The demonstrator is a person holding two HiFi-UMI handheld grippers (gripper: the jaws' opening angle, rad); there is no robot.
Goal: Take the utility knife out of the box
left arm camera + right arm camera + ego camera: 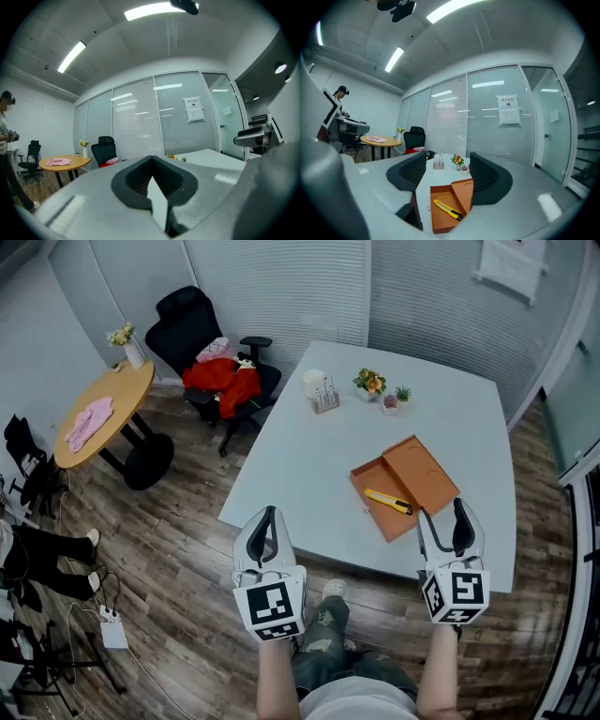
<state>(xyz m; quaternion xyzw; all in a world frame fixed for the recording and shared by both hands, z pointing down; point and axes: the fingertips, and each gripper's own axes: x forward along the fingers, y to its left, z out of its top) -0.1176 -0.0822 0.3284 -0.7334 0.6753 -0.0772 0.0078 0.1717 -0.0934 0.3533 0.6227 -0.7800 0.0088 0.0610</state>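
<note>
An open orange box [379, 477] lies on the pale table [309, 465], its lid [422, 468] folded out to the right. A yellow utility knife [388, 502] rests inside the tray. My right gripper [441, 515] hovers open at the table's front edge, just right of the box's near corner, holding nothing. The right gripper view shows the box [439, 220] and the knife [447, 209] low between the open pads of my right gripper [447, 172]. My left gripper [265, 529] hangs shut and empty off the table's front-left corner. In its own view my left gripper [151, 163] has its pads together.
A white cup [313, 382], a small rack [326, 400] and two little potted plants [370, 381] stand at the table's far side. A black chair [202, 334] with red clothing and a round wooden table [98, 413] stand to the left. Cables and a power strip [113, 630] lie on the floor.
</note>
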